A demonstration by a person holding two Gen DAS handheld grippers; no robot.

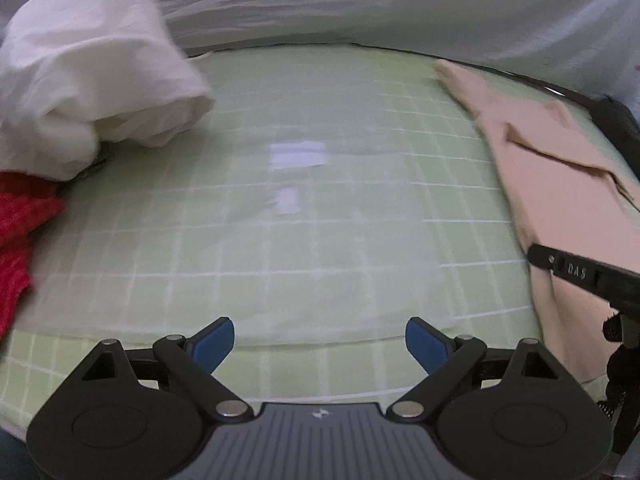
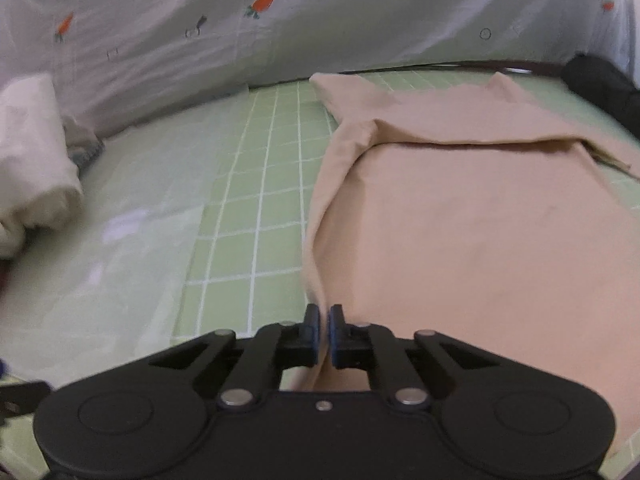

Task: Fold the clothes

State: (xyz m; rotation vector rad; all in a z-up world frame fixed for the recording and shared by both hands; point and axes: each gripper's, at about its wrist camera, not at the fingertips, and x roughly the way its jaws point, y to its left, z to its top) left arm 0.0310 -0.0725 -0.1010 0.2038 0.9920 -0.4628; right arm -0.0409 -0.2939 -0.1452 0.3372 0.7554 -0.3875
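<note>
The right hand-held gripper (image 2: 324, 330) is pinched tight on the near left edge of the flat peach cotton garment (image 2: 460, 216), spread across the right of the green grid-patterned desk (image 2: 256, 200). The left hand-held gripper (image 1: 319, 342) hovers wide apart, holding nothing; a bundled white cloth (image 1: 88, 76) sits upper left.

red cloth (image 1: 16, 240) and white bundle (image 1: 80, 76) cut off at left.

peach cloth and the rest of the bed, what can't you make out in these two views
- Peach cloth, right wrist view: near edge hidden behind the right gripper; far right cut off by the frame.
- Red garment, left wrist view: mostly cut off by the left edge, type unclear.
- White bundle: motion blur hides its folds.
- Dark object at the far right: too dark to identify.
</note>
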